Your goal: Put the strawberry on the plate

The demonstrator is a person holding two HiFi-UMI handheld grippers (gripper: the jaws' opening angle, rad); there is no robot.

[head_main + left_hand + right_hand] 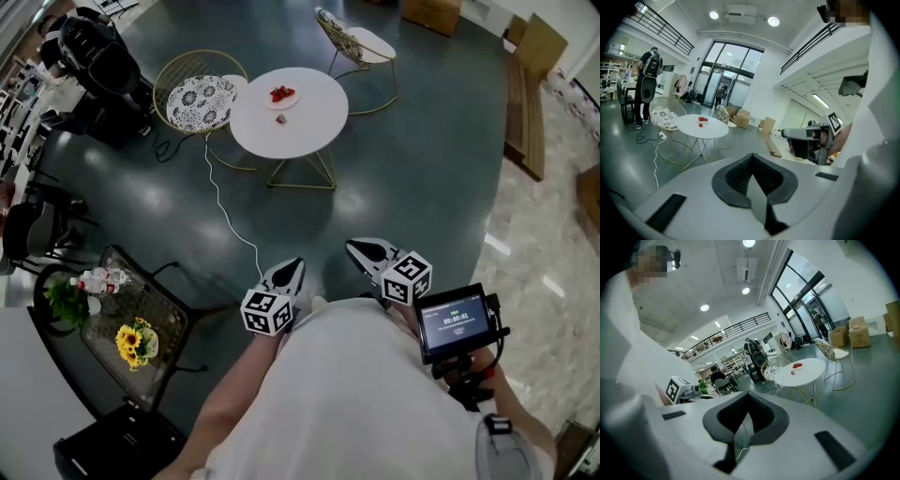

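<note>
Far ahead stands a round white table (300, 127) with a small plate (282, 94) that holds red strawberries. One loose strawberry (281, 119) lies on the tabletop beside the plate. Both grippers hang close to the person's body, well short of the table. My left gripper (296, 264) is shut and holds nothing. My right gripper (354, 247) is also shut and empty. In the left gripper view the plate (702, 120) and the loose strawberry (700, 124) are small and distant. The right gripper view shows the plate (798, 365) and the strawberry (792, 373) just as far off.
Two wire chairs, one with a patterned cushion (199, 101) and one behind (361, 47), flank the table. A white cable (225, 211) runs over the dark floor. A black side table with flowers (136, 342) stands at my left. The right hand also carries a small screen (457, 322).
</note>
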